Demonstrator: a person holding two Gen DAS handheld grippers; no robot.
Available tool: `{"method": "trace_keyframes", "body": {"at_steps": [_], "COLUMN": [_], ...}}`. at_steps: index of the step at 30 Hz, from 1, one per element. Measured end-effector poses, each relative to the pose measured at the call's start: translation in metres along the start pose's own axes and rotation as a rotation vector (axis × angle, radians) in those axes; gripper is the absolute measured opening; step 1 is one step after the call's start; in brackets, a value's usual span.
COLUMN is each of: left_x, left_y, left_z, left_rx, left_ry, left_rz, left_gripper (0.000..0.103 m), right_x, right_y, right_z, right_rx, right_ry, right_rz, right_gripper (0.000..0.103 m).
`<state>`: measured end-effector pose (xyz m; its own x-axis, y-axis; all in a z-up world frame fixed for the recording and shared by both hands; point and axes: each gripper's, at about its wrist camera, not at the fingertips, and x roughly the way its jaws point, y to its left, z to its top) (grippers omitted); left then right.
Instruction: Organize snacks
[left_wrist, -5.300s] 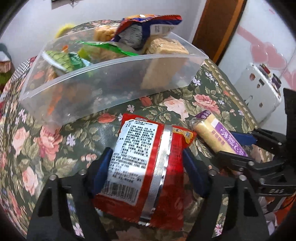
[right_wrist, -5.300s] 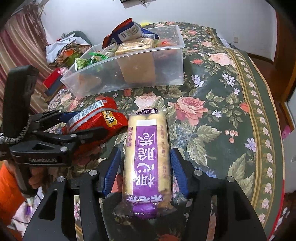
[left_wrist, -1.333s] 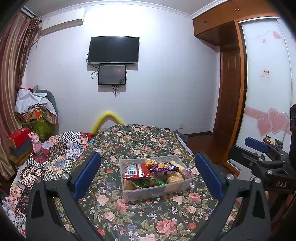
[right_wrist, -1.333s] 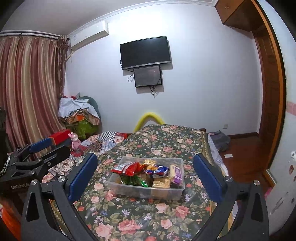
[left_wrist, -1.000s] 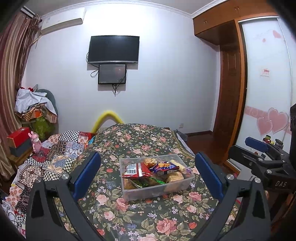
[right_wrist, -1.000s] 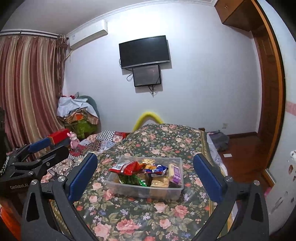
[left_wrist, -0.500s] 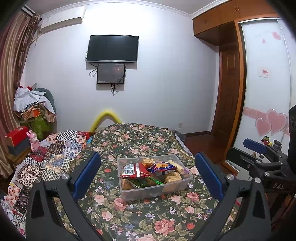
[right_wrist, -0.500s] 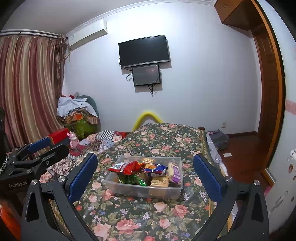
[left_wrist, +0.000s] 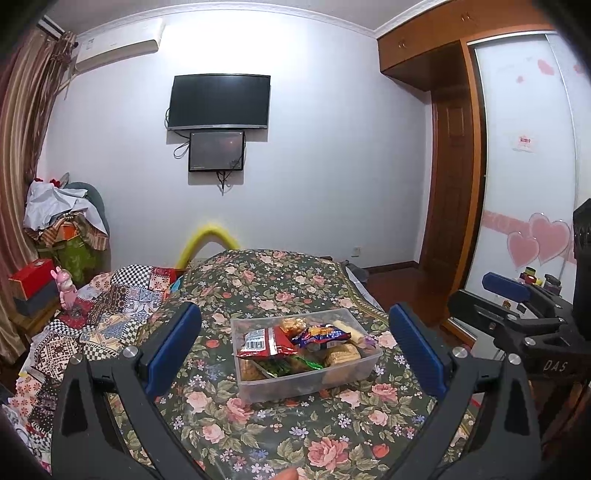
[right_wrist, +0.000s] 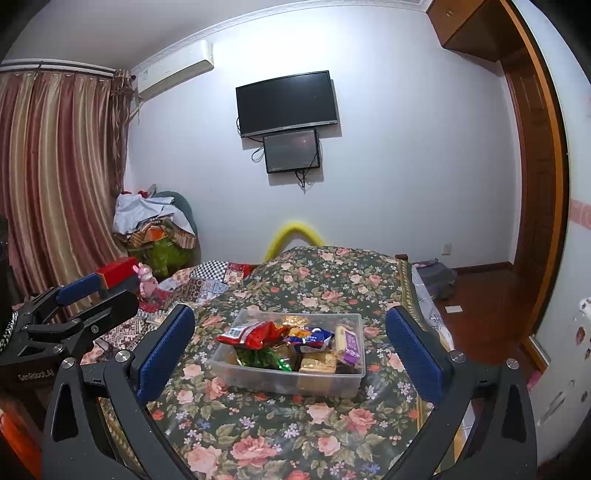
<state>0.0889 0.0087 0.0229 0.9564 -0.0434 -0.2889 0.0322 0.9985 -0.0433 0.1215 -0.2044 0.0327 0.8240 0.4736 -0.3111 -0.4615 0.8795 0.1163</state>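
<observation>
A clear plastic bin (left_wrist: 314, 384) (right_wrist: 288, 380) full of snack packs stands on the floral tablecloth (left_wrist: 295, 439) (right_wrist: 280, 443). A red packet (left_wrist: 267, 345) (right_wrist: 249, 334) lies on top at the bin's left and a purple-and-yellow pack (right_wrist: 347, 343) at its right. My left gripper (left_wrist: 295, 354) is open and empty, held back from the bin. My right gripper (right_wrist: 290, 350) is open and empty too, at about the same distance. Each gripper shows at the edge of the other's view.
A quilt-covered bed (left_wrist: 85, 325) with a pink toy (left_wrist: 66, 288) lies left of the table. A wooden door (left_wrist: 454, 221) and wood floor (right_wrist: 484, 295) are to the right. A TV (left_wrist: 219, 101) hangs on the far wall.
Since 5.3 s ago both grippers let go of the red packet and the purple pack, which now lie in the bin, and pulled far back. Over the last second the view barely shifts.
</observation>
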Motion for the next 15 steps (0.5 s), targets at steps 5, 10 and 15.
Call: {"method": "trace_keyframes", "body": {"at_steps": [5, 10, 15], "left_x": [0.0023, 0.0012, 0.0013], "left_y": [-0.0004, 0.0009, 0.0016], "left_z": [-0.0009, -0.0009, -0.0012], "left_rx": [-0.005, -0.011, -0.011], "left_ry": [0.008, 0.003, 0.009], "left_rz": [0.002, 0.009, 0.008], "left_gripper": [0.103, 0.103, 0.103], "right_x": [-0.0002, 0.0008, 0.0010], "right_y": [-0.0012, -0.0025, -0.0028], "right_z": [0.0008, 0.0014, 0.0011], "right_rx": [0.001, 0.002, 0.001], "right_ry": [0.001, 0.004, 0.005], "right_rz": [-0.002, -0.004, -0.005], "right_gripper": [0.103, 0.103, 0.103]}}
